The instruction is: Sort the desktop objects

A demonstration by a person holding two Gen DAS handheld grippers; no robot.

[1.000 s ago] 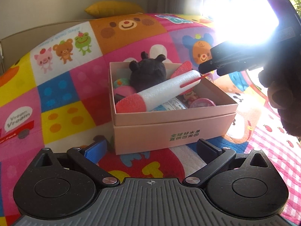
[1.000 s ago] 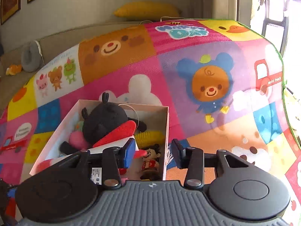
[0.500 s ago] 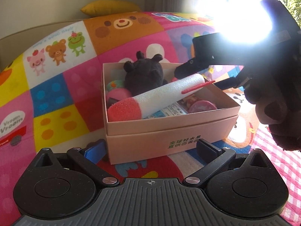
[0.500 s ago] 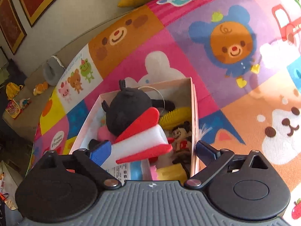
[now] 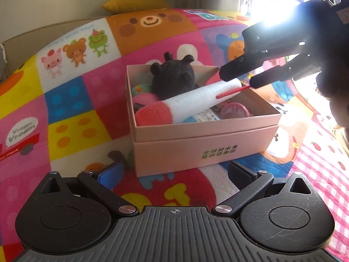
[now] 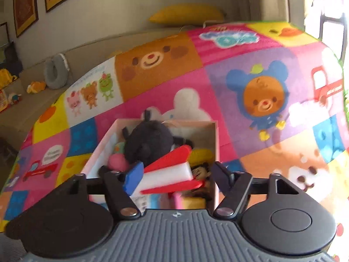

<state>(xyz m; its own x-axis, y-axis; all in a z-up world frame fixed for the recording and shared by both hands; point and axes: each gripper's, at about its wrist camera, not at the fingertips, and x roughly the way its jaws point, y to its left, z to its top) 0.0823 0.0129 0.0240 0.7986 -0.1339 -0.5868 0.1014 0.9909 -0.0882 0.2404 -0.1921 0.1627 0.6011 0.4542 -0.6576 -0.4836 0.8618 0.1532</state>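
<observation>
One white foam rocket [image 5: 192, 100] (red-tipped).

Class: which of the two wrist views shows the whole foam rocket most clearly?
The left wrist view: the foam rocket lies in full length across the pink box, red nose to fins. The right wrist view shows only its finned tail, partly behind the right tongs.

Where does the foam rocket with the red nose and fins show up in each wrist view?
Left wrist view: the foam rocket lies diagonally across the pink box, centre frame, red nose towards the lower left, tail under the right claw.
Right wrist view: its finned tail sits low and central, between the claw's fingers.
Shared landmark: the black plush toy behind the rocket in the box.
</observation>
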